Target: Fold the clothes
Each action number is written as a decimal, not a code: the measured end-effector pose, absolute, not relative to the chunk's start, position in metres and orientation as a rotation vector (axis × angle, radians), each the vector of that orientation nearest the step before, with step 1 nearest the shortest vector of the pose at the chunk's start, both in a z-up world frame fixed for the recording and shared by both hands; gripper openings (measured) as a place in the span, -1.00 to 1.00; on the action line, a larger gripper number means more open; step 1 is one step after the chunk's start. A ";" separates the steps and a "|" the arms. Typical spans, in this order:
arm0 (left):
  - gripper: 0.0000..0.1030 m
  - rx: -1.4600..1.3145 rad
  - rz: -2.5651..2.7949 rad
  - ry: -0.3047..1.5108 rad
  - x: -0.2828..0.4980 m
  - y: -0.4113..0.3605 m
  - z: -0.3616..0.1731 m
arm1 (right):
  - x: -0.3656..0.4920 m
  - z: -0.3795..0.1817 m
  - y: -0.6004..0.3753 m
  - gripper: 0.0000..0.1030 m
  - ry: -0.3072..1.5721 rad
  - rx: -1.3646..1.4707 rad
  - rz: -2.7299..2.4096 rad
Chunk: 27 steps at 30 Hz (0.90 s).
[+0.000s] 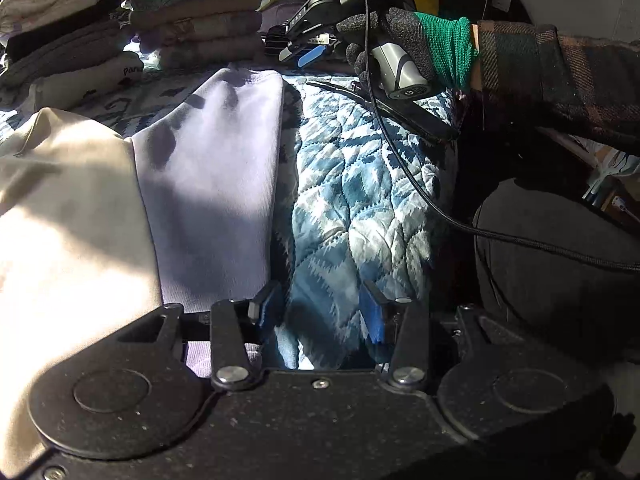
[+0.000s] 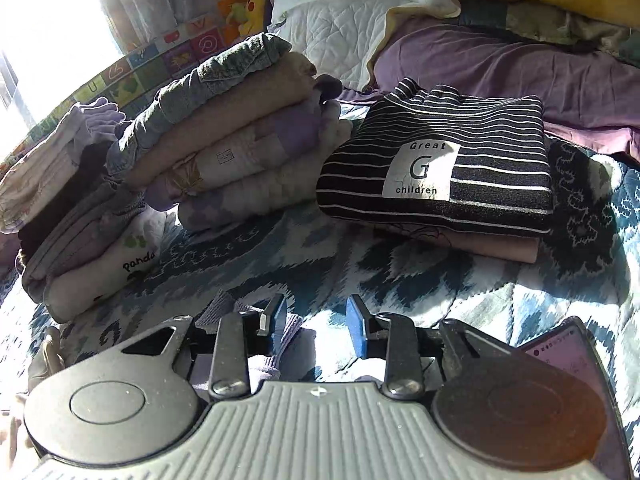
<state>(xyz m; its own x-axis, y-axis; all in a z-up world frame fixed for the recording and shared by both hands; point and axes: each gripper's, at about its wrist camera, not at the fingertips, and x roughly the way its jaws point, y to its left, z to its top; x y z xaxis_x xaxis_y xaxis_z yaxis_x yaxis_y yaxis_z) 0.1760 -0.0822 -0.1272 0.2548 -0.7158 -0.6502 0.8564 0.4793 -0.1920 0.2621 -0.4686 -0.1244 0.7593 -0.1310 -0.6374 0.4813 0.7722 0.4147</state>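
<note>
a: what does the left wrist view show, starting at the left?

b: a cream garment lies at the left on a blue and white quilted bedspread. overlapping it on its right is a lavender garment, spread flat, its ribbed hem toward the far side. the left gripper sits low over the bedspread just right of that lavender edge, its blue-padded fingers parted with nothing between them.

a: and farther back?

b: two stacks of folded clothes stand at the far left of the bed. to their right a gloved hand, grey with a green cuff and a plaid sleeve, holds the right gripper's handle; a black cable trails down from it.

a: now the right wrist view.

b: at the left is a stack with a white piece printed "panda" at its base. next to it stands a taller stack topped by a grey-green denim piece. further right lies a folded black striped top with a white "great g children" patch, resting on a folded pink garment.

a: and the right gripper?

b: the right gripper has its fingers spread apart. lavender ribbed cloth lies under its left finger, but i cannot tell if they touch. a phone shows at the lower right.
</note>
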 end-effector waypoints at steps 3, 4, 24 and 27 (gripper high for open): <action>-0.19 0.056 -0.958 0.743 0.197 -0.058 -0.122 | 0.240 -0.125 -0.455 0.01 0.617 0.681 -0.305; -0.20 -0.003 -0.909 0.741 0.205 -0.050 -0.121 | 0.229 -0.128 -0.444 0.01 0.622 0.720 -0.274; -0.46 -0.200 -0.487 0.799 0.405 -0.093 -0.093 | 0.170 -0.180 -0.339 -0.94 0.555 0.782 0.049; -0.49 -0.123 -0.397 0.875 0.443 -0.123 -0.117 | 0.153 -0.182 -0.345 -0.95 0.564 0.793 0.046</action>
<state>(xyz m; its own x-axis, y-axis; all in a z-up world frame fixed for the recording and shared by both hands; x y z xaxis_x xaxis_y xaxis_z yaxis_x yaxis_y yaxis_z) 0.4425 -0.1229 -0.1173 0.5735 -0.3873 -0.7219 0.2879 0.9203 -0.2650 0.1534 -0.3453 -0.1821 0.8521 0.2459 -0.4621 0.1670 0.7088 0.6853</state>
